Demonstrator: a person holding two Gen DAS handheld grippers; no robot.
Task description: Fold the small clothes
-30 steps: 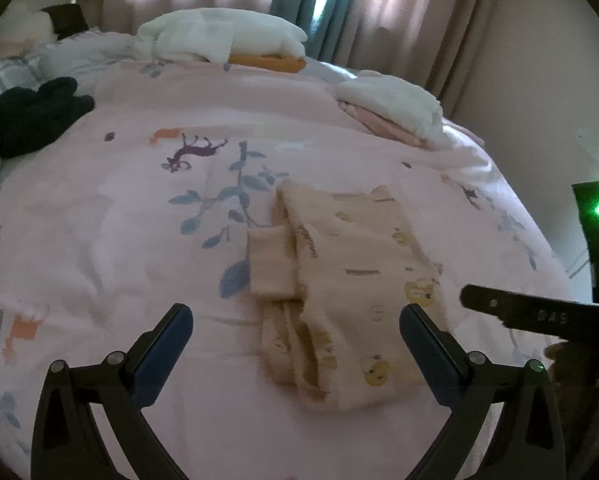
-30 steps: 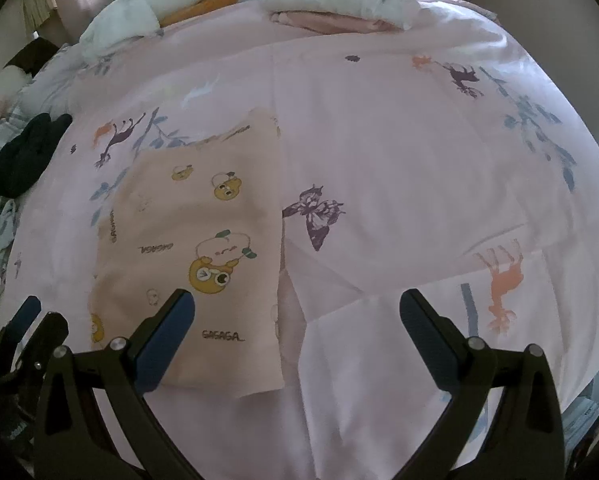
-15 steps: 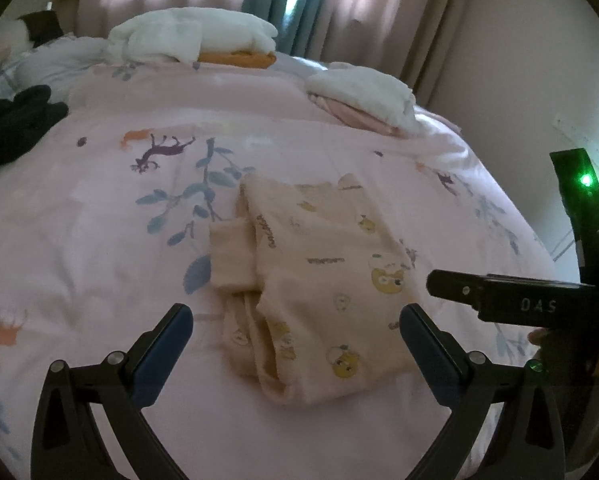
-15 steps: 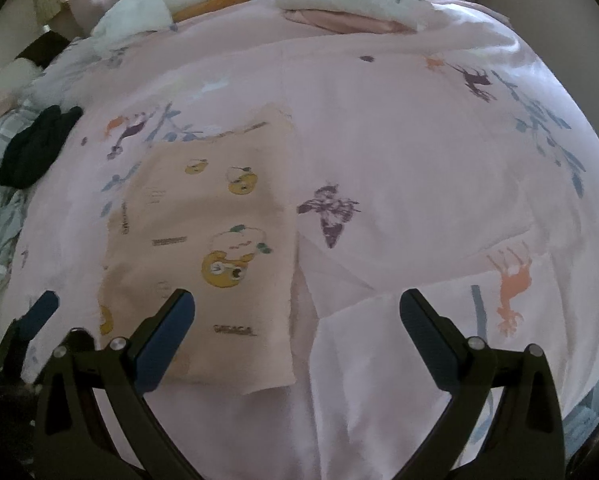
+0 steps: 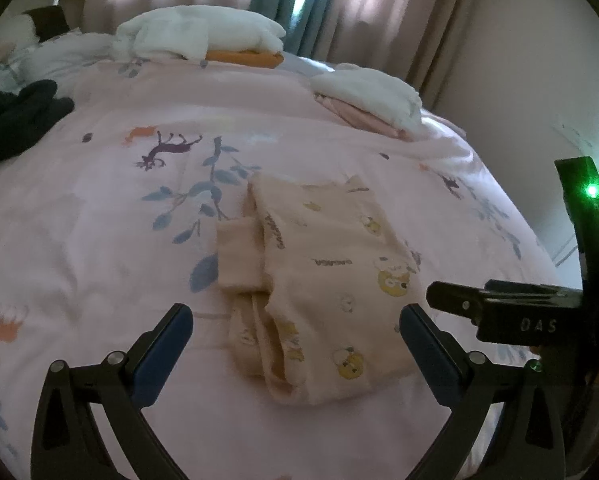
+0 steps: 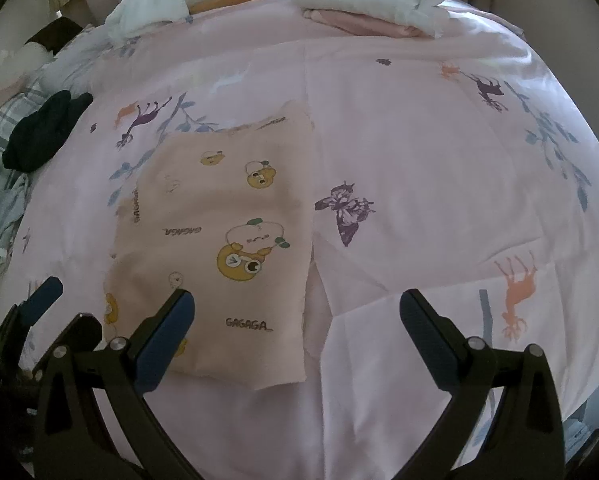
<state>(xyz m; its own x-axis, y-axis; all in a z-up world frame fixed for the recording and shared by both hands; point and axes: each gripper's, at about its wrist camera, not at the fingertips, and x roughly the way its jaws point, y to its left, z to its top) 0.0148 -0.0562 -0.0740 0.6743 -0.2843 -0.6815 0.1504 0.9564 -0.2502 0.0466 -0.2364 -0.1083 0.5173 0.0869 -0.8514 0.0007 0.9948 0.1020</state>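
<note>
The peach garment (image 5: 319,292), printed with yellow cartoon faces and the word GAGAGA, lies partly folded near the middle of the pink bedspread (image 5: 99,240), with a sleeve tucked in along its left side in the left wrist view. It looks like thin, soft knit: light, limp, likely to sag and slide open if lifted by a single layer, so a pinch through all layers at a corner or along the near hem seems the safer hold. The left gripper (image 5: 295,336) hangs above the near end of the garment, jaws wide apart and holding nothing; the right gripper (image 6: 297,320) hangs over its right edge, also spread and empty. Around it the bed is mostly bare: a dark bundle (image 5: 19,120) sits well apart to the left, and two stacks of folded laundry, white over orange (image 5: 203,40) and white over pink (image 5: 371,100), lie at the far side. Nothing blocks the next fold.
</note>
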